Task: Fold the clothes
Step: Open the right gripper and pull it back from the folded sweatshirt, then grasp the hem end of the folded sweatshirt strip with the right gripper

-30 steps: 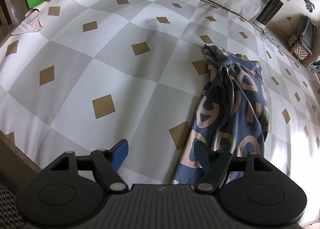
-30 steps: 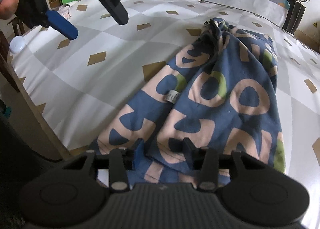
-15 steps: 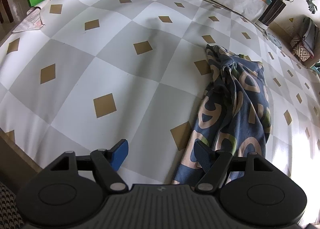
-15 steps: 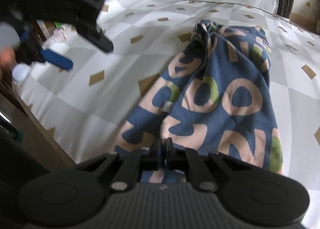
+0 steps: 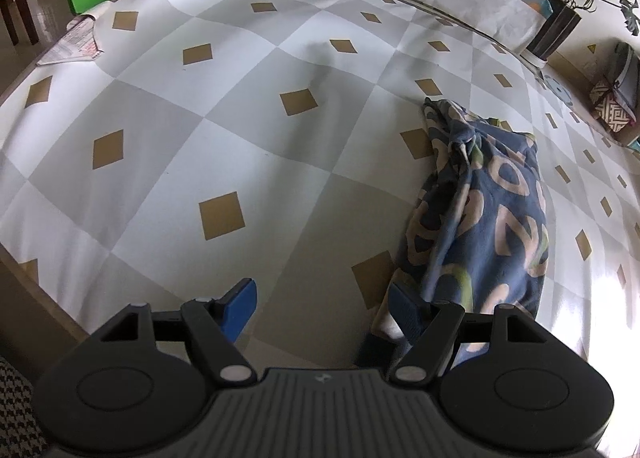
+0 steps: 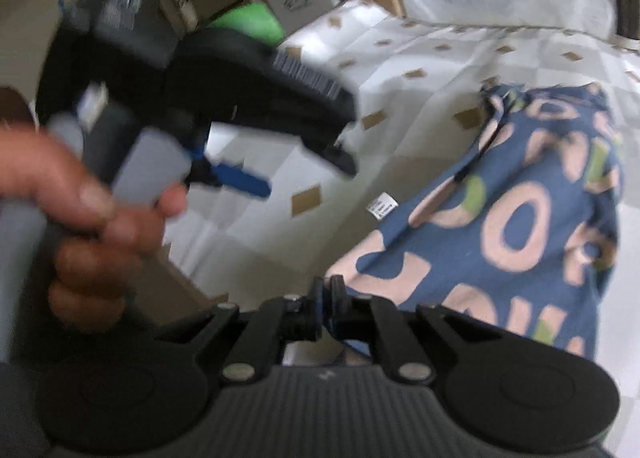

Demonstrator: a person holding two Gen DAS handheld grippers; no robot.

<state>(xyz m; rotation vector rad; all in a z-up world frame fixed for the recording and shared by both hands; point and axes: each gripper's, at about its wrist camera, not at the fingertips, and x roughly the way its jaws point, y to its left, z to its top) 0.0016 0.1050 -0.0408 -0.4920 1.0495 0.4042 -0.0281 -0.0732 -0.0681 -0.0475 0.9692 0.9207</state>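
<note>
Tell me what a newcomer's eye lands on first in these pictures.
The blue garment with big pink and green shapes lies bunched on the grey-and-white checked tablecloth, right of middle. The right hand-held gripper is shut on its near edge. At the left of that view, a blurred hand holds the left hand-held gripper, open over the cloth.

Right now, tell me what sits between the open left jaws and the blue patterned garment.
Nothing visible does. The left gripper hangs open over the checked cloth, and the garment lies just beside its right-hand finger. The right gripper is already shut on the garment's near edge.
</note>
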